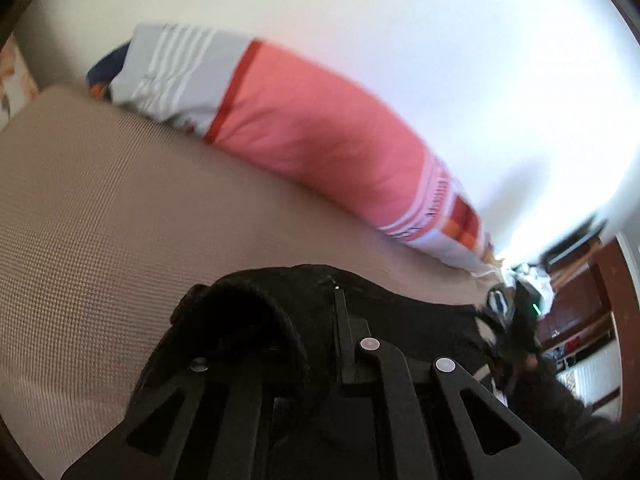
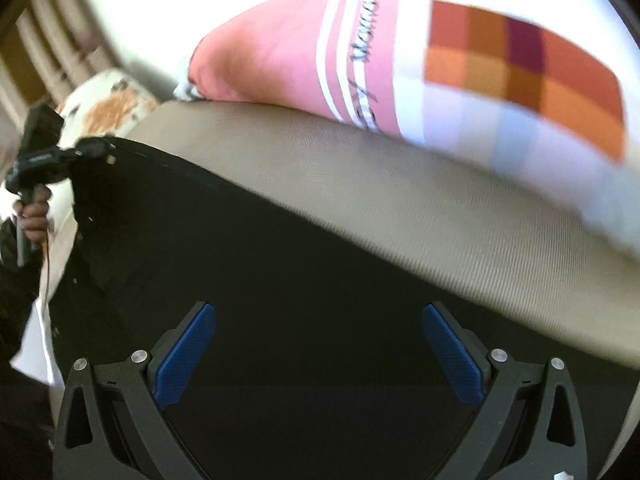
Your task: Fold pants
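Note:
The black pants lie spread on a tan bed. My left gripper is shut on a fold of the pants, which drapes over its left finger and hides the tip. In the right wrist view, that left gripper holds the far left corner of the cloth lifted, with a hand on its handle. My right gripper hovers over the near part of the pants. It is open, its blue pads are wide apart, and only flat cloth shows below them.
A long pink, grey and white pillow lies along the bed's far side against a white wall; its checked end is near my right gripper. A floral cushion sits beyond the pants' left corner. Blurred furniture and clutter stand past the bed's right end.

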{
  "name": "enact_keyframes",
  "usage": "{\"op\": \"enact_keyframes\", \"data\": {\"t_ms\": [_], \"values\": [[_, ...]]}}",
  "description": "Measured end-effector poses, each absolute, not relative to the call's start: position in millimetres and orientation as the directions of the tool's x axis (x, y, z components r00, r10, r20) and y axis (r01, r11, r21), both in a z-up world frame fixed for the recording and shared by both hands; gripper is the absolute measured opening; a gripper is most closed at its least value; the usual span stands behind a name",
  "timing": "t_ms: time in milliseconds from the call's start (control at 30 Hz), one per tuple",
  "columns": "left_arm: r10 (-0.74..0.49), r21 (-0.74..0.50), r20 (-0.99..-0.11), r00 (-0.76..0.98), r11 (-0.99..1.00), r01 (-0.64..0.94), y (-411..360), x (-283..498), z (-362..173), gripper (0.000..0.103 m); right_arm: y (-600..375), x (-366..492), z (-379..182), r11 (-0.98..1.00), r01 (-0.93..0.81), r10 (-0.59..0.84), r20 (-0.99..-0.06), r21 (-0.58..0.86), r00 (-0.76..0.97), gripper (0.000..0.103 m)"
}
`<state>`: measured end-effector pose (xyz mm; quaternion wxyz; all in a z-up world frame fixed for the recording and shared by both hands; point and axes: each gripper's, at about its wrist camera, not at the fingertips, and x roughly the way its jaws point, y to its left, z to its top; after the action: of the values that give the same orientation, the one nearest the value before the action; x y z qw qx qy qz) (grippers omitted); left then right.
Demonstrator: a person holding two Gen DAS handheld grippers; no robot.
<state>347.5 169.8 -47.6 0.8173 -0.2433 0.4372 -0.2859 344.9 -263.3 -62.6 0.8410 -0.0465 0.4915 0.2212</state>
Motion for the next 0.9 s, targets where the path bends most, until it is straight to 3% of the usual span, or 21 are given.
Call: {"op": "enact_keyframes", "data": {"t_ms": [167,333,433,500,533,667,900], "values": [[-0.714,-0.657,-0.502,0.488,0.682,0.322,179.0,321.8,-29.5,0.007,-259.0,392.4,-62.8,0.816,-0.555,0.377,-0.874,0.158,0.306,0.102],[-0.729,-0.678,-0.458,0.508,0.656,0.331,184.0,312.8,-19.0,0.007,-241.0,419.5,-81.9,0.732,-0.661,0.369,-0.912,0.166,0.179,0.090],[-0.731,-0.676,-0.449,0.514,0.654,0.339,184.6,307.0,-15.4,0.007,-230.4,418.6,-89.4,0.668,-0.722,0.371,-0.921,0.177,0.118,0.072],[-0.723,-0.667,-0.457,0.518,0.664,0.339,183.2,306.1,-13.6,0.007,-228.6,418.9,-94.8,0.640,-0.742,0.368,-0.927,0.202,0.065,0.047],[-0.721,-0.660,-0.463,0.515,0.669,0.342,181.8,305.1,-12.5,0.007,-227.8,417.9,-98.1,0.630,-0.751,0.354,-0.934,0.198,0.051,0.044],[-0.705,-0.639,-0.492,0.511,0.691,0.337,176.4,307.2,-16.2,0.007,-225.7,410.5,-101.8,0.630,-0.765,0.300,-0.951,0.136,0.078,0.013],[-0.665,-0.614,-0.520,0.536,0.727,0.306,178.3,311.7,-21.1,0.007,-196.6,365.2,-72.7,0.693,-0.701,0.163,-0.910,-0.169,0.381,0.007]]}}
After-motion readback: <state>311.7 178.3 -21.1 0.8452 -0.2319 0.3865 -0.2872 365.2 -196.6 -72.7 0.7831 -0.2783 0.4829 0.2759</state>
